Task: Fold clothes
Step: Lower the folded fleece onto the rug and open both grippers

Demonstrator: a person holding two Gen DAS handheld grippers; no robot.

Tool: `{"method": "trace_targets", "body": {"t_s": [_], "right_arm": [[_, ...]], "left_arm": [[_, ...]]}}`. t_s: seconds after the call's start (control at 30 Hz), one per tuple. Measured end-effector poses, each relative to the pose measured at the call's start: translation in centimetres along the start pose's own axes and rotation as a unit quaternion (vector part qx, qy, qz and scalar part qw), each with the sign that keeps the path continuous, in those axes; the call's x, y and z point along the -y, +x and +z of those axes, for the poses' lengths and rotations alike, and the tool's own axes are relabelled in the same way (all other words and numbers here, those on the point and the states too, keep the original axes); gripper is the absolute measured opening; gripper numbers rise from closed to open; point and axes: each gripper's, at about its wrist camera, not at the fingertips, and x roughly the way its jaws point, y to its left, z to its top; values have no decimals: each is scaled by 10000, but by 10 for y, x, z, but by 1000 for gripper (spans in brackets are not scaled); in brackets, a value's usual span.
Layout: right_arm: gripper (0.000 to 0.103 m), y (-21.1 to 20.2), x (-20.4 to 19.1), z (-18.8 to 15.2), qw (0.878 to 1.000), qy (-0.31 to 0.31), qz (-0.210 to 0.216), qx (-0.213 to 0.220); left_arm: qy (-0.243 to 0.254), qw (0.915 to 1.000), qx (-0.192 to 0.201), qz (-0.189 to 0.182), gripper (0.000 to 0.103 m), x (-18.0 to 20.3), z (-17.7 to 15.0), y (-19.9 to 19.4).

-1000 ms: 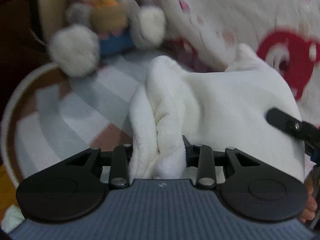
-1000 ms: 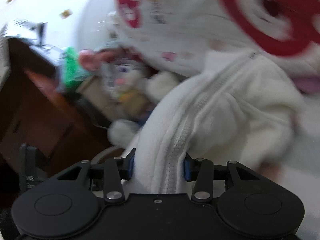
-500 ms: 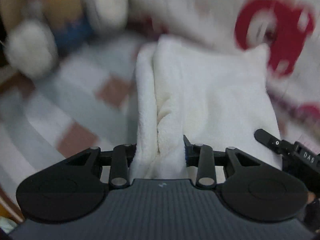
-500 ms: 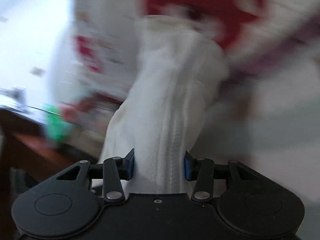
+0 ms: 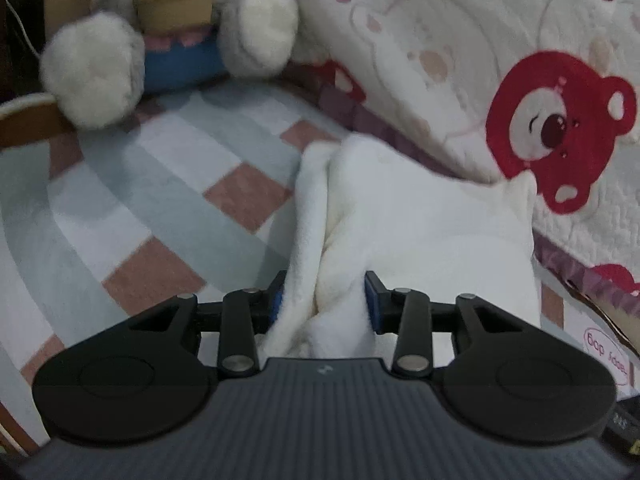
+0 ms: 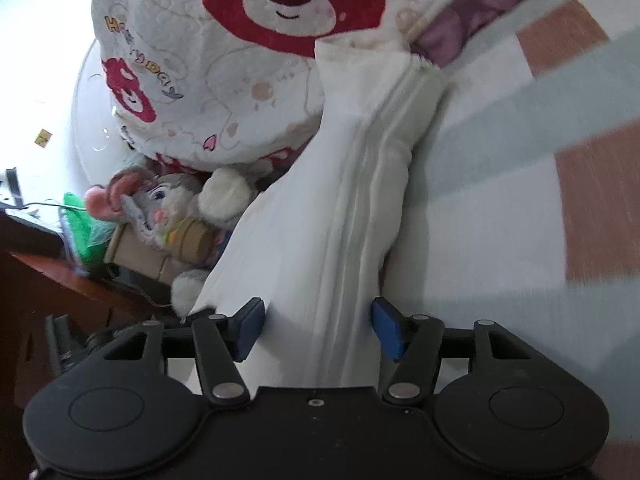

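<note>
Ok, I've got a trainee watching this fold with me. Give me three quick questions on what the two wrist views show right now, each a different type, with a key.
1. True or false: the left gripper has white fleece bunched between its pads.
2. Multiple choice: in the right wrist view, what runs along the white garment toward the right gripper? A) a row of large buttons B) a zipper seam C) a black belt
3. Fill in: the quilt behind the garment is printed with red ____ faces.

Key: 1 true; 2 B; 3 bear. Note: the right gripper's jaws are opening, with the garment between them but clear of the pads.
</note>
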Motion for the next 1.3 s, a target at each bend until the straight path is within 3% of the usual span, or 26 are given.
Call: {"method": "trace_targets", "body": {"t_s": [0.17,0.27,0.33,0.37,0.47,0.53,0.63,0.77,0.8,0.83,0.87,0.9,1.0,1.1,1.13,1.2,1.3], "right_arm": [[79,8,2,-12,9997,257,17,1],[80,12,-3,-12,9995,310,-35,-90],[80,13,-8,-11,9993,310,-68,-193],[81,14,-10,-13,9991,293,-62,-309],[83,19,-21,-23,9985,-14,-172,-524],[82,21,-28,-27,9973,-430,-187,-568],[81,24,-36,-23,9920,-890,-245,-858],[72,25,-46,-34,9751,-1781,-531,-1212],[58,26,-49,-41,9691,-2023,-653,-1248],[52,26,-51,-49,9625,-2264,-773,-1282],[30,27,-54,-56,9550,-2503,-893,-1316],[29,26,-55,-63,9501,-2678,-962,-1282],[22,20,-50,-70,9557,-2561,-917,-1121],[22,15,-54,-77,9457,-2896,-936,-1142],[22,12,-53,-79,9463,-2866,-922,-1174],[25,6,-53,-83,9442,-2920,-874,-1252],[25,-7,-58,-91,9331,-3257,-874,-1248]], "left_arm": [[262,9993,-161,202,34,-1,9,-1],[662,9947,304,723,30,6,17,-22],[657,9939,653,596,30,9,22,-41],[596,9957,647,291,29,10,22,-48],[893,9948,92,-486,30,26,8,-51],[1296,9909,-321,-196,30,33,-15,-37],[944,9918,-852,158,29,11,-44,-8],[335,9968,-720,134,21,-11,-55,-6],[319,9969,-698,177,17,-12,-54,-7],[303,9970,-677,221,16,-13,-54,-8],[289,9970,-658,270,14,-14,-54,-9],[287,9969,-649,342,14,-13,-52,-10],[510,9939,-581,789,14,-7,-49,-13],[839,9854,-627,1343,16,3,-53,-14],[954,9809,-653,1563,19,6,-54,-14],[1027,9732,-643,1957,48,7,-57,-14],[605,9722,-629,2172,49,-3,-59,-19]]}}
